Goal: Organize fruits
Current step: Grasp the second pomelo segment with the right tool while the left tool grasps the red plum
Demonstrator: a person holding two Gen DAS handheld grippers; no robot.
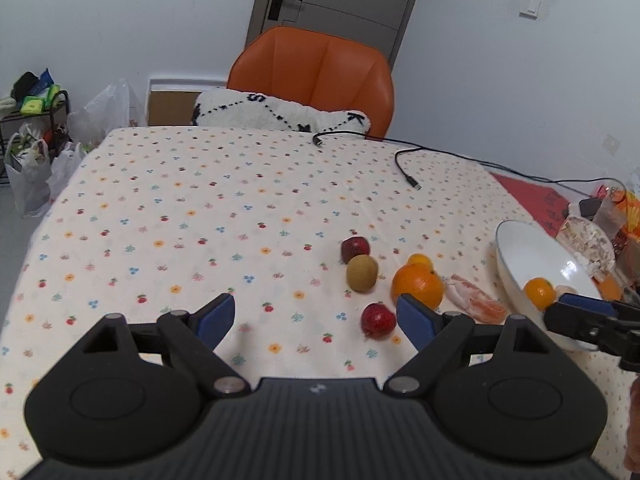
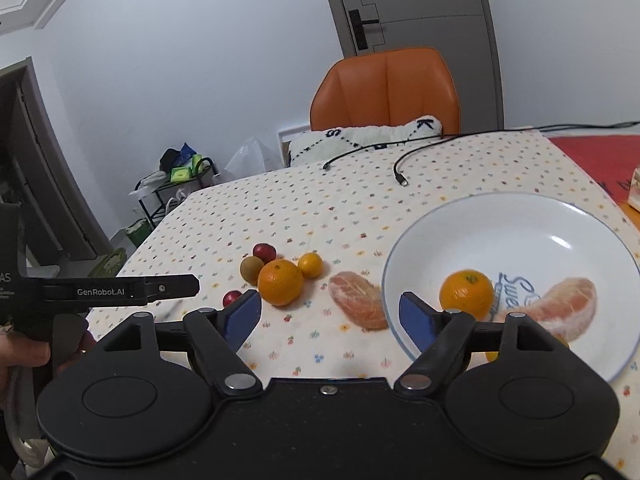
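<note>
Fruits (image 2: 280,282) lying scattered on the dotted tablecloth (image 1: 200,208), some already sitting in the white plate (image 2: 520,216).
Left gripper (image 1: 316,316) and right gripper (image 2: 330,312) are both hovering with jaws spread wide, holding nothing.

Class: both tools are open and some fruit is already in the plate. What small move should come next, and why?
Probably ease the open right tool onto the peeled citrus segment. It lies on the cloth just outside the white plate, nearest that tool, while a small orange already sits inside.
</note>
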